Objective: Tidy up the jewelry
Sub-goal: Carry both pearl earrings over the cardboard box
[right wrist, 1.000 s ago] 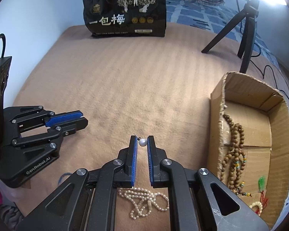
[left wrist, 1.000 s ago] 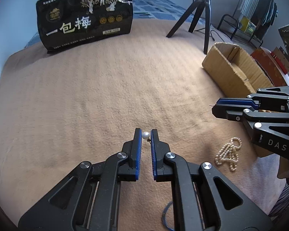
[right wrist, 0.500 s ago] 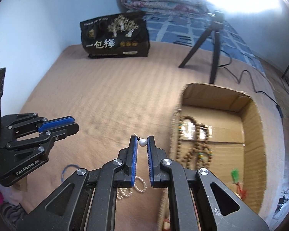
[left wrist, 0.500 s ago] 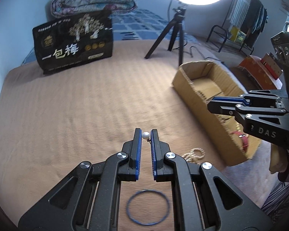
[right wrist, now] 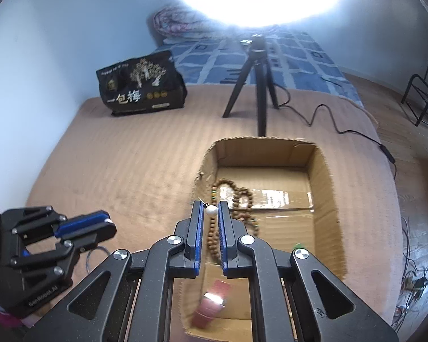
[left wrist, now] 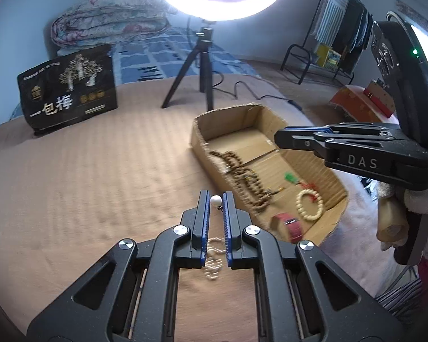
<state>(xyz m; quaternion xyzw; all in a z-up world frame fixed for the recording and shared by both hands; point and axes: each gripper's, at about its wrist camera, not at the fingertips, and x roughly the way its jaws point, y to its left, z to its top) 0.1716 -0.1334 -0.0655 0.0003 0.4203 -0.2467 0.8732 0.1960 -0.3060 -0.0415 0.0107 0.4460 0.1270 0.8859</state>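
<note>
My left gripper (left wrist: 215, 199) is shut on a white pearl earring (left wrist: 215, 200) and holds it above the brown blanket, just left of the cardboard box (left wrist: 198, 134). My right gripper (right wrist: 211, 210) is shut on another pearl earring (right wrist: 211, 210) and hangs over the box's (right wrist: 323, 188) near left part. The box holds brown wooden bead strands (right wrist: 234, 196), a cream bead bracelet (left wrist: 309, 205), a red band (right wrist: 211, 303) and a green pendant (left wrist: 291, 177). A white pearl necklace (left wrist: 212, 259) lies on the blanket under my left fingers.
A black printed bag (left wrist: 68, 99) stands at the back left. A black tripod (right wrist: 256, 85) with a ring light and its cable stands behind the box. A blue ring (right wrist: 92, 256) lies on the blanket by the left gripper. A folded quilt (left wrist: 111, 20) lies far back.
Both grippers rose and moved right toward the box with their earrings. The right gripper now hangs over the box; the pearl necklace is under the left fingers.
</note>
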